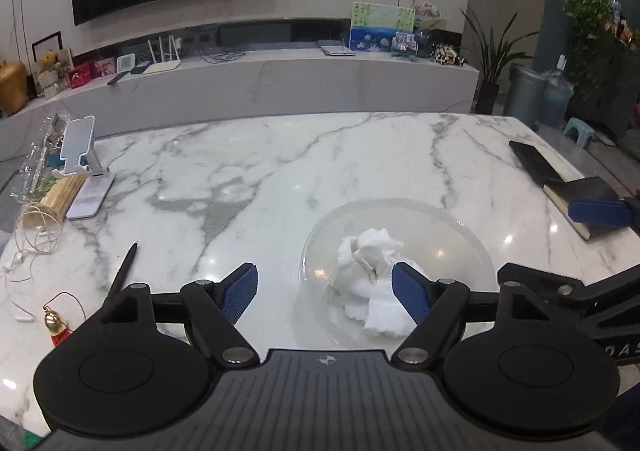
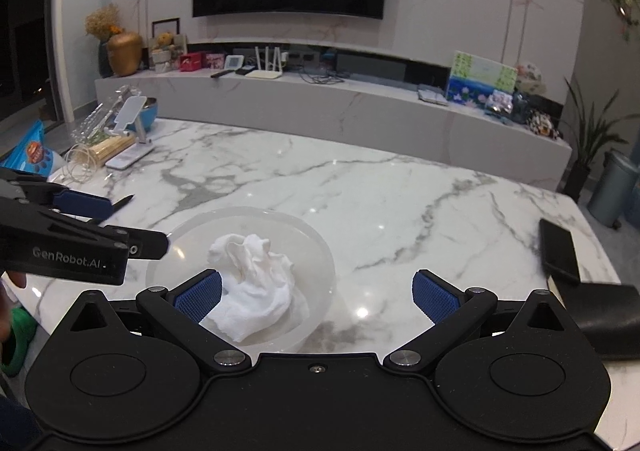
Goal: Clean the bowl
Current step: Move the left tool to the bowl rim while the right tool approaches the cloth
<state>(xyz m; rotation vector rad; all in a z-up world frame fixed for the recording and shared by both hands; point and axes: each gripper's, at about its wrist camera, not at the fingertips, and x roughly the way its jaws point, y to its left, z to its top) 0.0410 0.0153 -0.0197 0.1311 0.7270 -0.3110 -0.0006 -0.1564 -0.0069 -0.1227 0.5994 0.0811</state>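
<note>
The marble table fills both views and carries everything else. Near its middle, close to the cameras, stands the clear glass bowl, upright on the stone. Inside the bowl lies a crumpled white paper towel, bunched up and spilling toward the near wall.

Left of the bowl and well apart from it, a white phone stand sits at the table's far left corner with a bundle of wooden sticks just beside it. To the right of the bowl, near the table's right edge, rests a black notebook with a dark phone beyond it. A black pen lies left of the bowl.

The left gripper stands wide, gripping nothing; its right blue pad overlaps the towel in view, though contact cannot be told. The right gripper is also spread wide and empty, its left pad at the towel's edge
</note>
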